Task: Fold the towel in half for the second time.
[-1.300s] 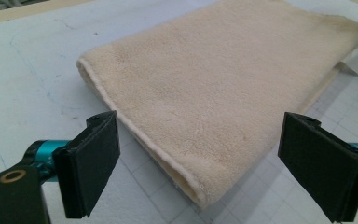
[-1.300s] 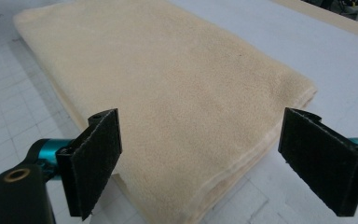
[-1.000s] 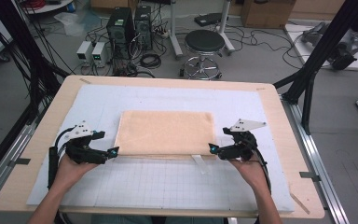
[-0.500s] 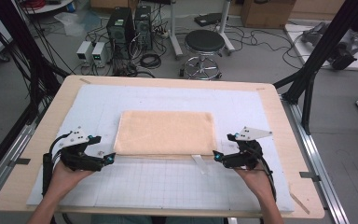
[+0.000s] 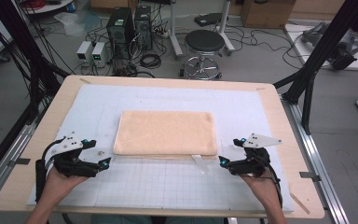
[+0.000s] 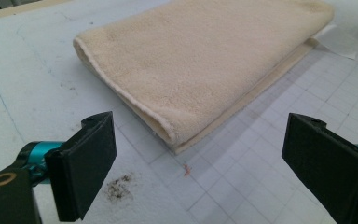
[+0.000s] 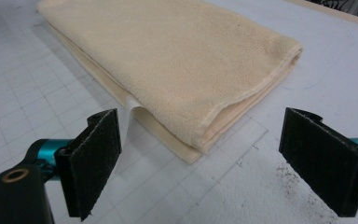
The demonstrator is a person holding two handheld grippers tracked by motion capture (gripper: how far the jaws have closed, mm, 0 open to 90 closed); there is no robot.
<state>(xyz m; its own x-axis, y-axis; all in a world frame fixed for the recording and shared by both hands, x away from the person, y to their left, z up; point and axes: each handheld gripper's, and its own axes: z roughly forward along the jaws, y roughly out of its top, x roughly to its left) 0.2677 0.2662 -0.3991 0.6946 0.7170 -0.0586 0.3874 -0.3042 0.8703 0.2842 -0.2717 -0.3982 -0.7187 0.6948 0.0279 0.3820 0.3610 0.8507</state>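
The folded towel [image 5: 165,133] lies flat at the middle of the white mat [image 5: 168,186], its long axis running left to right; its near corners point toward the grippers; the left gripper [image 5: 103,163] sits just off the near-left corner, the right gripper [image 5: 223,161] just off the near-right, equally close; both jaws stand wide apart, holding nothing.
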